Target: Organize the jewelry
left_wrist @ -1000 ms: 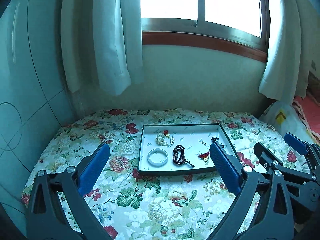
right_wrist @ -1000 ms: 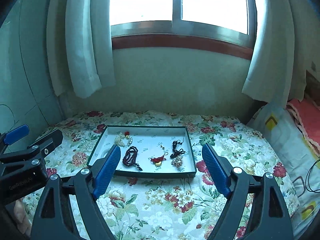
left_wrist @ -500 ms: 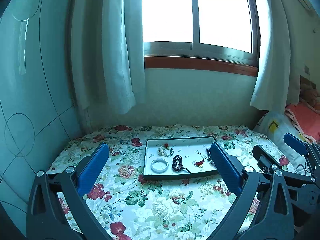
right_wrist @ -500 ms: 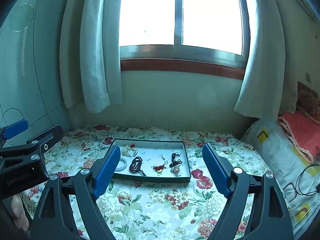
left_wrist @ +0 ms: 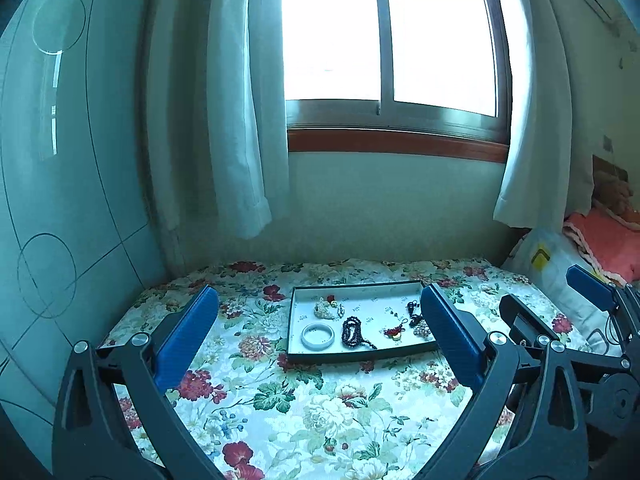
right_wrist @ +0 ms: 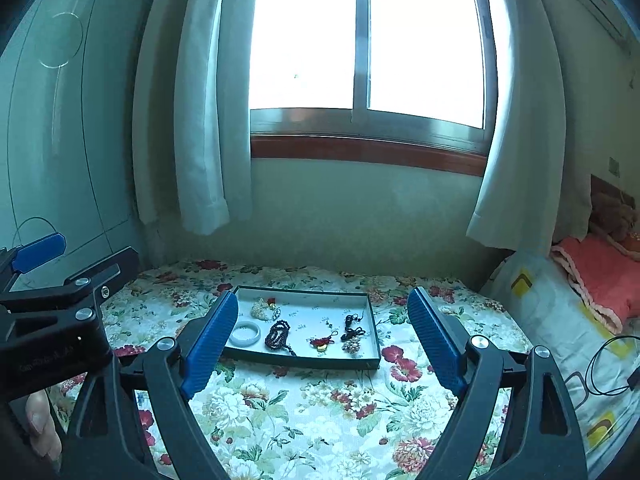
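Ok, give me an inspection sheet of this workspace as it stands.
Surface: floral sheet on a bed, flat.
Job's things: tray on the sheet, holding a pale bangle, dark beads, a red charm, a black cord piece, a pale cluster and a bead cluster, all lying apart.
Clutter: pillow and pink blanket at the right.
Grippers: left gripper and right gripper both open, above the sheet, short of the tray, holding nothing.
Cables: black cable on the pillow.
Surroundings: window, curtains, wall.
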